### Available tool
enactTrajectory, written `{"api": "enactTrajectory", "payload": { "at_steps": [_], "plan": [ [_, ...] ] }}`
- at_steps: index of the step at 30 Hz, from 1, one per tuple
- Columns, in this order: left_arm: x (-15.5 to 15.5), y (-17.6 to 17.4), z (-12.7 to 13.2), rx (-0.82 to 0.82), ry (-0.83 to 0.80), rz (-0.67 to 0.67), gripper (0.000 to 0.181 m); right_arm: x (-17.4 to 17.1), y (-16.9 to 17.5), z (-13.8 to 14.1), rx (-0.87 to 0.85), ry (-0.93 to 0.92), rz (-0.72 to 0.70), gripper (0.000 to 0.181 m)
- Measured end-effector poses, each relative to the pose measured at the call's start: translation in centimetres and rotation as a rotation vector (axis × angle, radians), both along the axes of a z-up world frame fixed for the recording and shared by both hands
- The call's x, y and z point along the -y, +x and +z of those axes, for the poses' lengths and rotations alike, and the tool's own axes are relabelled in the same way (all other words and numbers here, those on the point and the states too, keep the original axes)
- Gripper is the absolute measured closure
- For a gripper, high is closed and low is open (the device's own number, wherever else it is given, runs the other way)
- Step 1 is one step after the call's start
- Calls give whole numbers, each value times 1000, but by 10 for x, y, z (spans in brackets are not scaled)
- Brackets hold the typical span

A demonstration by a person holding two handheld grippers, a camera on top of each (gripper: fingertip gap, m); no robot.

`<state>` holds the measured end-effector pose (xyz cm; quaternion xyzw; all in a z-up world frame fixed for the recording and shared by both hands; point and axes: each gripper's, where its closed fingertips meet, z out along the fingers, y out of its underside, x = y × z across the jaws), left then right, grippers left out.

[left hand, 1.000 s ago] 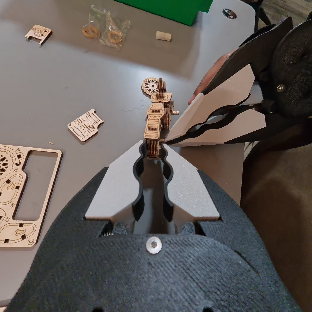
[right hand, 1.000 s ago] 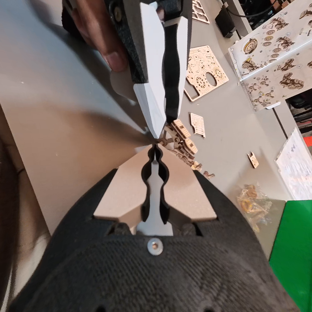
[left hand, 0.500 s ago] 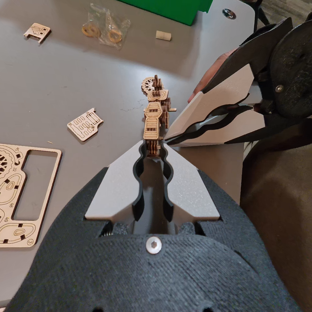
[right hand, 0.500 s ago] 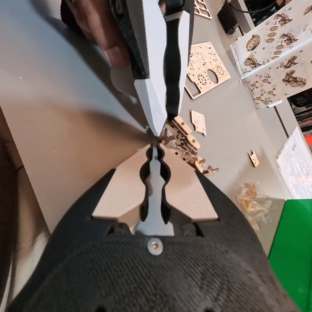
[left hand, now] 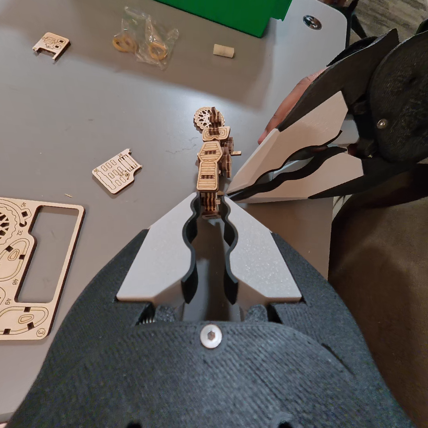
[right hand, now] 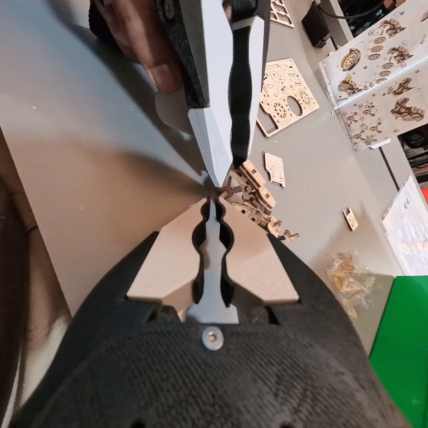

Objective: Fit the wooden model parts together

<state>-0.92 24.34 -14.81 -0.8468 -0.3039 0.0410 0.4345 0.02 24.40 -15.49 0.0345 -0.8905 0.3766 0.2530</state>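
Observation:
A partly built wooden model [left hand: 208, 166] with a spoked wheel at its far end is held over the grey table. My left gripper [left hand: 209, 199] is shut on its near end. My right gripper [left hand: 229, 196] comes in from the right, its tips together and touching the model's near right side beside my left fingertip. In the right wrist view, my right gripper [right hand: 212, 201] is nearly closed at the tips. I cannot see any part between them. The left gripper [right hand: 229, 173] comes down from above onto the model [right hand: 254, 192].
A wooden parts sheet [left hand: 34, 266] lies at the left, with a small cut-out card [left hand: 117, 171], another small piece [left hand: 51, 44], a bag of rings [left hand: 146, 44] and a pale block [left hand: 223, 49]. A green box [left hand: 220, 14] stands behind. Instruction sheets [right hand: 382, 69] lie further off. The table edge [left hand: 328, 231] is close on the right. The grippers are tip to tip, or close to it. My left tips are roughly 8 centimeters from the small cut-out card [left hand: 117, 171]. It turns up in the right wrist view [right hand: 275, 168] as well.
The model has tilted slightly, its far end swinging a little left. The right gripper has shifted slightly but stays at the model's near end. Both grips are unchanged.

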Motion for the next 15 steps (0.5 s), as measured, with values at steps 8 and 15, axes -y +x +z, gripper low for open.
{"api": "enactTrajectory", "payload": {
  "at_steps": [8,15],
  "plan": [
    [-1,2,-1,-12,-12,-12,165,0,-2,1,-19,0,-9,181],
    [-1,0,-1,15,7,6,164,1,-1,3,-22,-5,-1,179]
  ]
}}
